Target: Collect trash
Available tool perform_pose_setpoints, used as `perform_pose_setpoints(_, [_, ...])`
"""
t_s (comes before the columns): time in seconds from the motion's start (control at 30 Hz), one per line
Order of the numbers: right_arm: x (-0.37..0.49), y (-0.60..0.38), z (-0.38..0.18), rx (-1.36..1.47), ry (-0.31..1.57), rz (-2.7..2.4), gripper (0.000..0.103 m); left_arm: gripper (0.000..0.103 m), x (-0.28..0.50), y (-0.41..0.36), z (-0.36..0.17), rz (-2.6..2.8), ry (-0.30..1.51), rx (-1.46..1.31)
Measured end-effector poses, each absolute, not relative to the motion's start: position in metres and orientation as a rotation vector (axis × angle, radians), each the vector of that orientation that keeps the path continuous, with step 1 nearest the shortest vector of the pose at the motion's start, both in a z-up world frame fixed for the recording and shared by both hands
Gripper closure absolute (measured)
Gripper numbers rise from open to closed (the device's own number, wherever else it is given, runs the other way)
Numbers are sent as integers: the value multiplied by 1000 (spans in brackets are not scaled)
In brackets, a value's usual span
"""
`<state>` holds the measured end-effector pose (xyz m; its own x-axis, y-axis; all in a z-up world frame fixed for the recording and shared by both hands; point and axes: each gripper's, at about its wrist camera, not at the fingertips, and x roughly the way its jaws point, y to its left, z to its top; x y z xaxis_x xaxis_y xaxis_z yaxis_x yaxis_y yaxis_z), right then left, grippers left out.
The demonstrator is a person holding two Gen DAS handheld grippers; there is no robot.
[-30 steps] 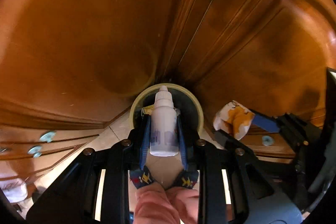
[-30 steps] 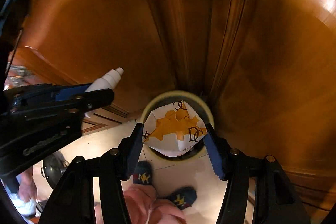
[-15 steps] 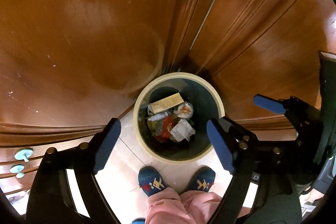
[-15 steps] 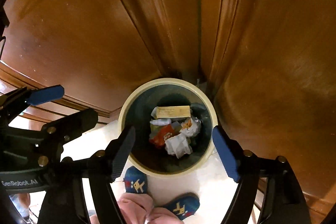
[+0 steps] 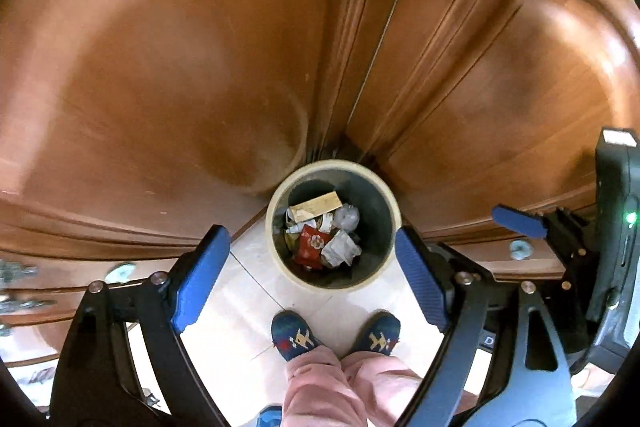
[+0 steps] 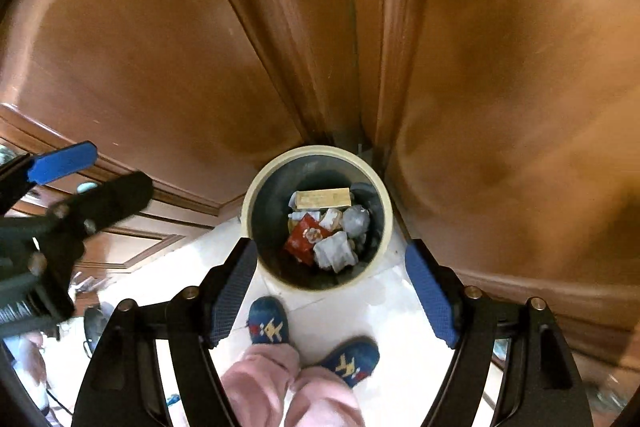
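Trash (image 5: 324, 235) now lies heaped at the bottom of the bin (image 5: 276, 247) on the floor at my twelve o'clock, since my left gripper (image 5: 310, 283) and right gripper (image 6: 332, 291), a second ago holding a dropper bottle and a wrapper, hang spread wide and empty, so both drops are done.

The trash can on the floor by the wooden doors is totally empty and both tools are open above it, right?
Not quite. The trash can isn't empty: the right wrist view shows a red wrapper, crumpled paper and a tan box inside. The rest holds: it stands on the floor by the wooden doors, and the left tool and right tool are open above it.
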<state>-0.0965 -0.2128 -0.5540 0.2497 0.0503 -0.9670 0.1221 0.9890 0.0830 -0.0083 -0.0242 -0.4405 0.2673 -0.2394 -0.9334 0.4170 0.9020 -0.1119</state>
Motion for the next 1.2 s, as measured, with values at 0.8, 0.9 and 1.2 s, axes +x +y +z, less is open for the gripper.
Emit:
perform_pose_setpoints(0.8, [-111,-218,-165,136,1049,-117,25,20,-30,25,-100,-358,896,68])
perform_pose_setpoints(0.9, [-108,-216,-120,133,1005,-115,25,20,-29,27,-74,-334,877,60])
perform_pose_setpoints(1.2, [-100,-202,2,101,845,-94,25,20,-30,33,1,-222,776,42])
